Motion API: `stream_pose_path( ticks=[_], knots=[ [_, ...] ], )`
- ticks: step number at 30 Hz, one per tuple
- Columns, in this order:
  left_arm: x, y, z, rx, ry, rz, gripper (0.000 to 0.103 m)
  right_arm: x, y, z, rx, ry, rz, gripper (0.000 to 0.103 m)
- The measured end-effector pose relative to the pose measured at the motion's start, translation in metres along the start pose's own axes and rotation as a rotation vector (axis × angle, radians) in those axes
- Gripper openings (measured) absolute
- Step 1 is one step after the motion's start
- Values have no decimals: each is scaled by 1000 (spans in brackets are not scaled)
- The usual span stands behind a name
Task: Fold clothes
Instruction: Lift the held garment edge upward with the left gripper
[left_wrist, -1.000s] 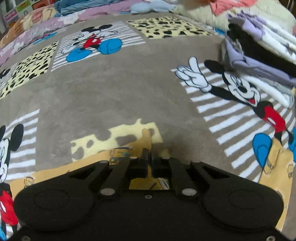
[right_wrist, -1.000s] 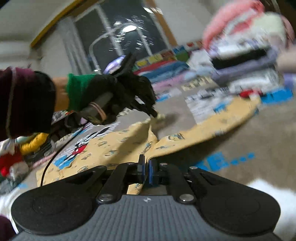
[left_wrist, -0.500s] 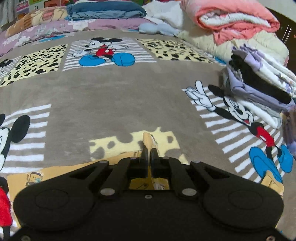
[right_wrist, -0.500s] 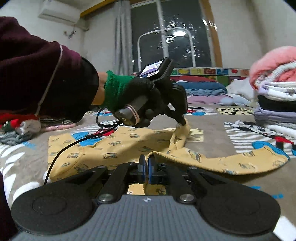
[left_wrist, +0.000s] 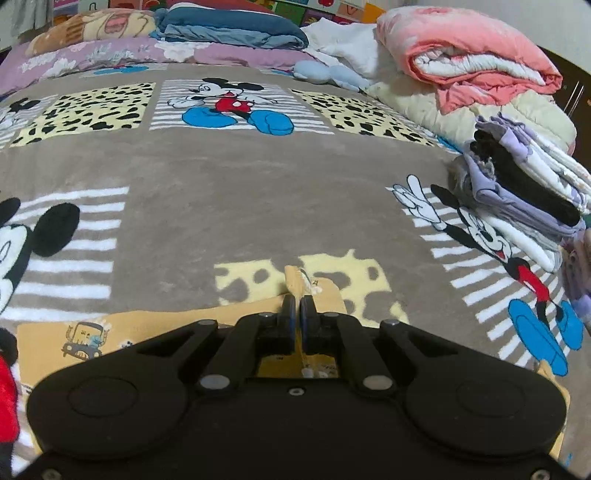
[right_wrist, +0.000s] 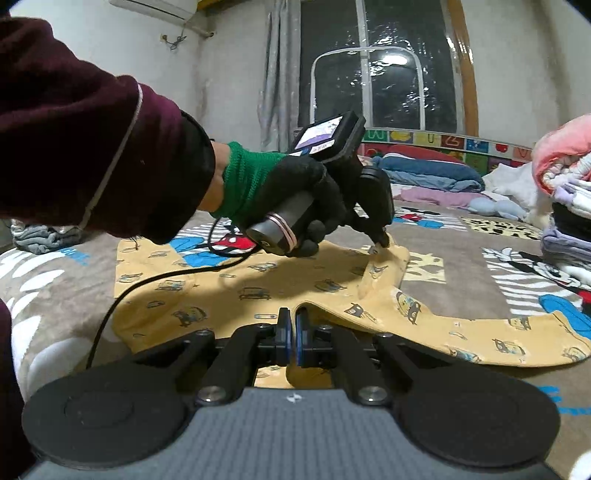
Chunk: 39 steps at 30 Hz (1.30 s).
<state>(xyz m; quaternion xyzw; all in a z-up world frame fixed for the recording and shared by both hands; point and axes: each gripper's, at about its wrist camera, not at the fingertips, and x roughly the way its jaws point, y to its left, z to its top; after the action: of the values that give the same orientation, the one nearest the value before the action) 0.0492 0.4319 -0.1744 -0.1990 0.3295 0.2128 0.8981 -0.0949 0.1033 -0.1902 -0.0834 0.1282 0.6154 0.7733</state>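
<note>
A yellow garment (right_wrist: 229, 288) printed with small cars lies spread on the brown cartoon-mouse blanket (right_wrist: 461, 266). My left gripper (left_wrist: 297, 301) is shut on a fold of the yellow garment (left_wrist: 74, 339), and a tip of cloth pokes out past its fingers. From the right wrist view, the left gripper (right_wrist: 382, 242) pinches a far corner low over the blanket, held by a gloved hand (right_wrist: 295, 199). My right gripper (right_wrist: 289, 321) is shut on the garment's near edge, with cloth bunched between the blue pads.
A stack of folded clothes (left_wrist: 524, 199) stands at the right on the blanket (left_wrist: 240, 199). Behind it are a rolled pink quilt (left_wrist: 469, 62) and pillows and bedding (left_wrist: 229, 29) along the far edge. A black cable (right_wrist: 147, 284) trails over the garment.
Both grippers have sunk toward the blanket with the garment still held. The cloth has gone from lifted and draped to lying mostly flat, and the left gripper's view tilted up toward the far bedding.
</note>
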Motion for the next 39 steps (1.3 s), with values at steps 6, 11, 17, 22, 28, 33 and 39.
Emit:
stream_pose_path(
  ticks=[6, 11, 17, 22, 28, 33, 39],
  knots=[
    [4, 10, -3, -15, -1, -9, 2, 3, 6, 2, -8, 12, 68, 5],
    [7, 16, -7, -19, 1, -18, 2, 10, 8, 1, -40, 61, 74, 5],
    [10, 22, -12, -29, -1, -28, 2, 18, 8, -1, -60, 116, 92, 5],
    [6, 12, -13, 42, 2, 13, 13, 27, 6, -4, -52, 186, 107, 5],
    [-28, -39, -9, 263, -28, 74, 29, 30, 7, -2, -70, 204, 95, 6],
    [-53, -104, -28, 486, -4, 7, 35, 26, 14, -3, -119, 188, 79, 12],
    [-73, -201, -83, 793, 89, -163, 55, 26, 20, -5, -159, 175, 64, 16]
  ],
)
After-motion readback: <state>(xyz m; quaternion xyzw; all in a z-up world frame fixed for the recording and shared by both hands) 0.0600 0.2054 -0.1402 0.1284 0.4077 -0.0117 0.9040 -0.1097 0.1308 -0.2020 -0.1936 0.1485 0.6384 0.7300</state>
